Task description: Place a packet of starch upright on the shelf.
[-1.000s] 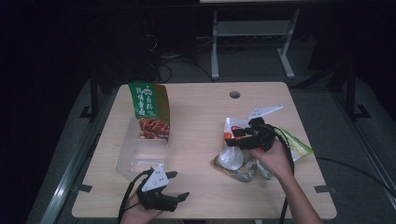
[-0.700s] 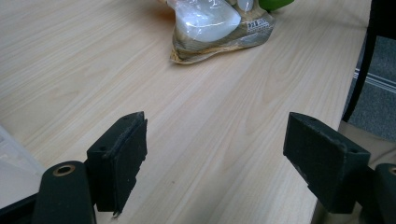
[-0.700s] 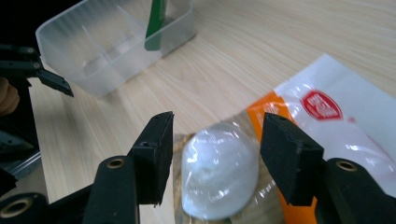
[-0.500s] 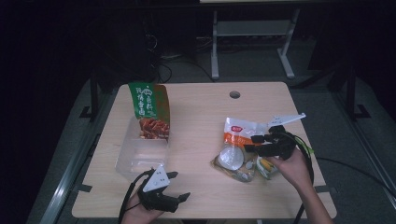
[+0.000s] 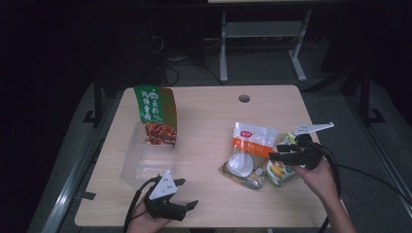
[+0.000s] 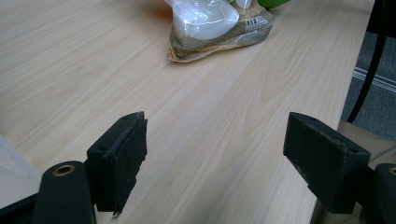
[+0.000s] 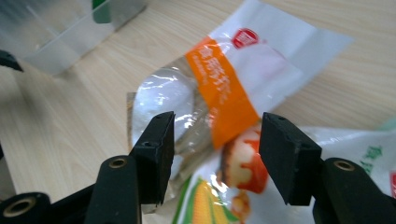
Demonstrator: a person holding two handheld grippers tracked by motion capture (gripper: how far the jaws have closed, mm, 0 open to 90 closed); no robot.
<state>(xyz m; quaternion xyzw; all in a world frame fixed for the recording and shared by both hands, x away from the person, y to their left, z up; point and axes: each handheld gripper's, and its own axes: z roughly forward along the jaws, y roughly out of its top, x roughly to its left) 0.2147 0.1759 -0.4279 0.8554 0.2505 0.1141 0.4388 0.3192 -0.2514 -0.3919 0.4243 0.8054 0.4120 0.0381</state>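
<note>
Right gripper, jaws apart with nothing pressed between them, over the two snack packets at the right of the counter. Compared with a second earlier it has shifted away from the white-and-orange packet towards the counter's right edge and the person's side, and now hangs above the green packet printed with corn. In the right gripper view the green packet lies partly under the white-and-orange packet, both flat on the wood; no pad touches either. Judged from this, the approach has been re-aimed and a grasp is not yet begun. Left gripper, jaws wide and empty, has kept its place at the near edge, just beside the clear plastic box, against whose far wall a green-and-red packet leans. The box appears the likely destination.
</note>
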